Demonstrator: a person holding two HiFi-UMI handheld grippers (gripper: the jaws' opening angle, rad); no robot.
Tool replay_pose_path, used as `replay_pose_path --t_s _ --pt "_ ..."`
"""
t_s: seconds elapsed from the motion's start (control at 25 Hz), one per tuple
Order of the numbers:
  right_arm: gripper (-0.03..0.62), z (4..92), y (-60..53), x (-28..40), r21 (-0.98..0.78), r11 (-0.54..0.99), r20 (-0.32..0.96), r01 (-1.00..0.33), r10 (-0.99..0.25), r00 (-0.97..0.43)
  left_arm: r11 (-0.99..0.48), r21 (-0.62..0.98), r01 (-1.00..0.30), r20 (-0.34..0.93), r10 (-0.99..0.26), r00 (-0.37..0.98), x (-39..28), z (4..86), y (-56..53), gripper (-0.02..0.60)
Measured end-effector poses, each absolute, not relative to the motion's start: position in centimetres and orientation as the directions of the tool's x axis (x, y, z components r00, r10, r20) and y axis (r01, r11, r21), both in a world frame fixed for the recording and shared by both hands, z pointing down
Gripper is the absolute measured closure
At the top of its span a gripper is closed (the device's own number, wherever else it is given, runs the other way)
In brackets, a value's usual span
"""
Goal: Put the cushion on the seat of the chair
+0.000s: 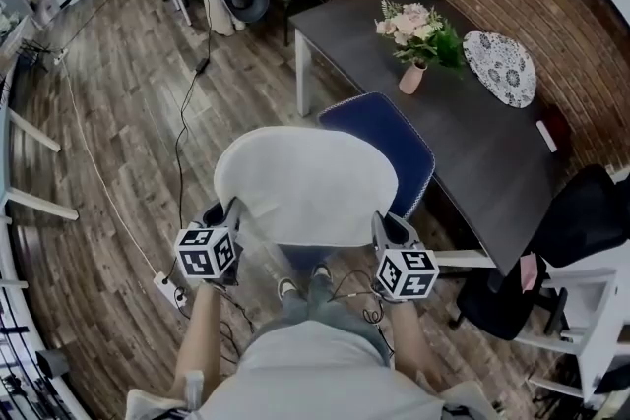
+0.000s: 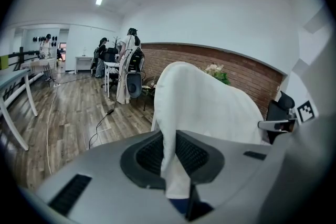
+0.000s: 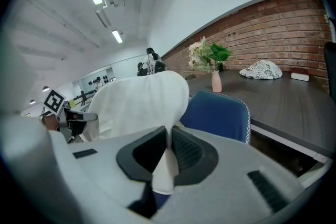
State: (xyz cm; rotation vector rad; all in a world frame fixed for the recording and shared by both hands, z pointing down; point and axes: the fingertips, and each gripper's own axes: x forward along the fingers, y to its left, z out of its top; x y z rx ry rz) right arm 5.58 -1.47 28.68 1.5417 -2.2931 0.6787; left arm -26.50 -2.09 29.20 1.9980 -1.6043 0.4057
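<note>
The white cushion (image 1: 305,187) hung in the air over the near part of the blue chair (image 1: 394,138), not yet on the seat. The left hand-held gripper (image 1: 232,216) and the right hand-held gripper (image 1: 386,229) were each clamped on a thin fold of its cover at the near corners. Those pinches looked shallow, so the fabric could have slipped from one side, and the cushion might have swung down askew or dropped to the floor. The seat itself was hidden beneath the cushion, so a blind lowering might have left it riding on the chair's edge. Pushed too far, it could have reached the tabletop (image 1: 472,143) and its vase (image 1: 412,77).
</note>
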Motion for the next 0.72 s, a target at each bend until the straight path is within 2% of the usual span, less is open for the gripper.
replay_pose_path --t_s 0.36,0.72 --pt "0.554 31.5 -1.4 7.2 -0.231 0.299 0.544 -0.926 -0.749 -0.378 -0.132 0.246 -0.96 0.598 -0.759 0.257 -24.8 32.6 -2.4 0.535" --pt "0.554 38.6 1.3 6.9 -0.268 0.244 0.627 -0.932 -0.691 -0.361 -0.142 0.251 -0.958 0.681 -0.677 0.279 -24.9 40.0 -1.2 0.535"
